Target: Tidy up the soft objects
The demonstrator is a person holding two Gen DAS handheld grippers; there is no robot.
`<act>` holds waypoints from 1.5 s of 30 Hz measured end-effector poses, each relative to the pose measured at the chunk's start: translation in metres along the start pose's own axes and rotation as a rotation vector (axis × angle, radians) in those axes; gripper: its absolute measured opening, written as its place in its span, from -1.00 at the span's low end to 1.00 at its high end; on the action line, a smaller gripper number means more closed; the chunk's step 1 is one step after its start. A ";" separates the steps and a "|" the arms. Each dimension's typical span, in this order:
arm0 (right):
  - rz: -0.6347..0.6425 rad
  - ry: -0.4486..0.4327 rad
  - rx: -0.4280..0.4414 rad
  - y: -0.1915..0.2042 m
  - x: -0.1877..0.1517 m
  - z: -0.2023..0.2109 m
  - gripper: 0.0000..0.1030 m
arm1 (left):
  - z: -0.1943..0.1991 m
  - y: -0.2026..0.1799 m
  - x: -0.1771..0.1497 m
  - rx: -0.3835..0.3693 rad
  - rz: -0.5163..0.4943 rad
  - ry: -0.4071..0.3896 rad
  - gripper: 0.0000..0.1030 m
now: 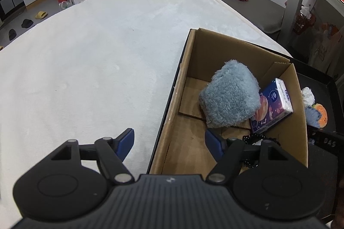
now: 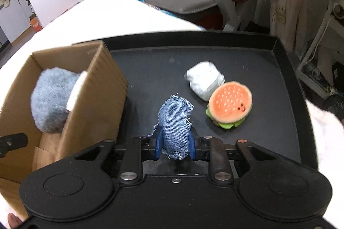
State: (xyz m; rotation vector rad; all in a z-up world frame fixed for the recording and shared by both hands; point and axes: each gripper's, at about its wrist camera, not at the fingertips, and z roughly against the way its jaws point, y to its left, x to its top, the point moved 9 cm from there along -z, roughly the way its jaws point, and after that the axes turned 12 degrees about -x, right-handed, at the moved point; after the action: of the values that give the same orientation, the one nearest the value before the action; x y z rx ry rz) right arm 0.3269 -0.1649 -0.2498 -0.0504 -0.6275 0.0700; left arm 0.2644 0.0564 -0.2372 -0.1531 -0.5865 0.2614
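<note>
white fleecy table cover [image 1: 96, 61] fills most of the left wrist view; cluttered room behind it, with shoes on the floor and a propped board at the back.

landmark: cardboard box [image 1: 189, 78], open at the top, standing at the cover's edge.

inside the box: a fluffy grey-blue plush roll [image 1: 231, 97] leaning toward the far right corner, and a tissue pack [image 1: 273, 108] with a purple printed wrapper just right of the roll, touching it. near the box's front right corner something black and frilly sits behind the gripper linkage; too hidden to identify.

right of the box: black tray [image 2: 247, 52] with a raised rim, its left side against the box wall. on the tray, well right of the box, a white wrapped bundle [image 2: 204, 79] and a plush burger [image 2: 229, 106], touching each other, the burger nearer the camera.

right gripper [image 2: 174, 143]: jaws drawn in close, blue pads [image 2: 159, 142] pressing both sides of a denim pouch [image 2: 175, 119] with frayed edges. pouch stands up out of the grip, over the tray, just right of the box's near wall. whether its lower end rests on the tray cannot be told.

left gripper [image 1: 169, 143]: jaws wide apart, nothing between them. it straddles the box's left wall, one finger [image 1: 125, 140] over the white cover, the other inside the box.
</note>
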 end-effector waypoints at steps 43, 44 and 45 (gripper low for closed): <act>0.155 -0.216 0.085 0.106 0.072 0.101 -0.53 | 0.012 0.019 0.000 -0.131 0.106 -0.043 0.11; 0.160 -0.213 0.088 0.109 0.072 0.100 -0.53 | 0.012 0.019 0.000 -0.131 0.106 -0.043 0.02; 0.164 -0.210 0.092 0.112 0.071 0.100 -0.53 | 0.012 0.020 0.000 -0.131 0.106 -0.041 -0.09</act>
State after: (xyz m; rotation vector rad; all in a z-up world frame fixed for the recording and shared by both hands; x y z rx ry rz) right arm 0.3198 -0.0451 -0.1353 -0.0058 -0.8288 0.2655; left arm 0.2539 0.0765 -0.2319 -0.3064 -0.6375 0.3297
